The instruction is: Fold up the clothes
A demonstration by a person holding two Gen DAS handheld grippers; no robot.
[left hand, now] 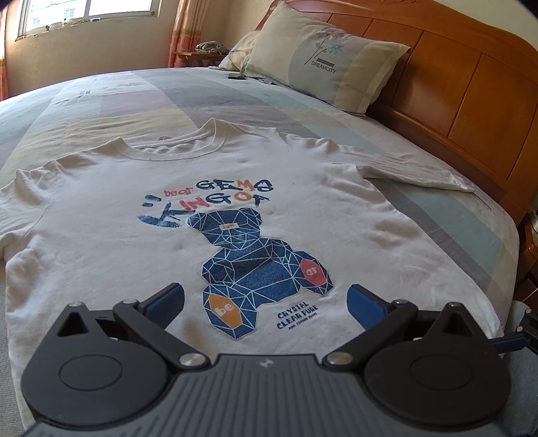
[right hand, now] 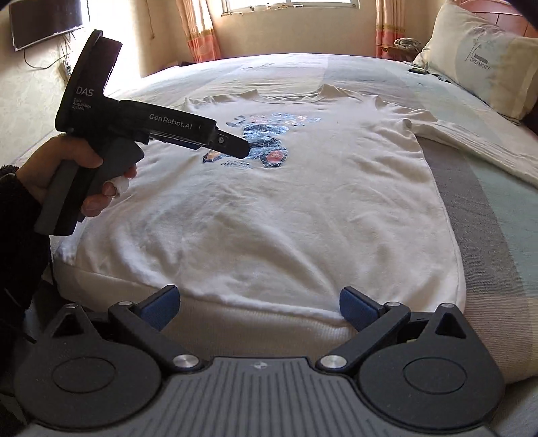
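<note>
Far left in the right wrist view: a hand [right hand: 72, 174] in a dark fuzzy sleeve [right hand: 16, 228], wrapped round the handle of the left gripper [left hand: 265, 302], held above the printed chest, jaws spread wide with nothing between. Centre: a white sweatshirt [right hand: 269, 208] lying flat, face up, on the bed [right hand: 497, 215], blue bear print [left hand: 255, 265] showing, collar toward the window [right hand: 289, 3], ribbed hem at the near mattress edge. Low at that hem: the right gripper [right hand: 258, 302], released too, blue pads [right hand: 353, 307] straddling the hem. Right: one long sleeve [right hand: 481, 141] stretched sideways toward the wooden headboard [left hand: 470, 101]. Far right: a pillow [right hand: 481, 60] leaning against that headboard.
</note>
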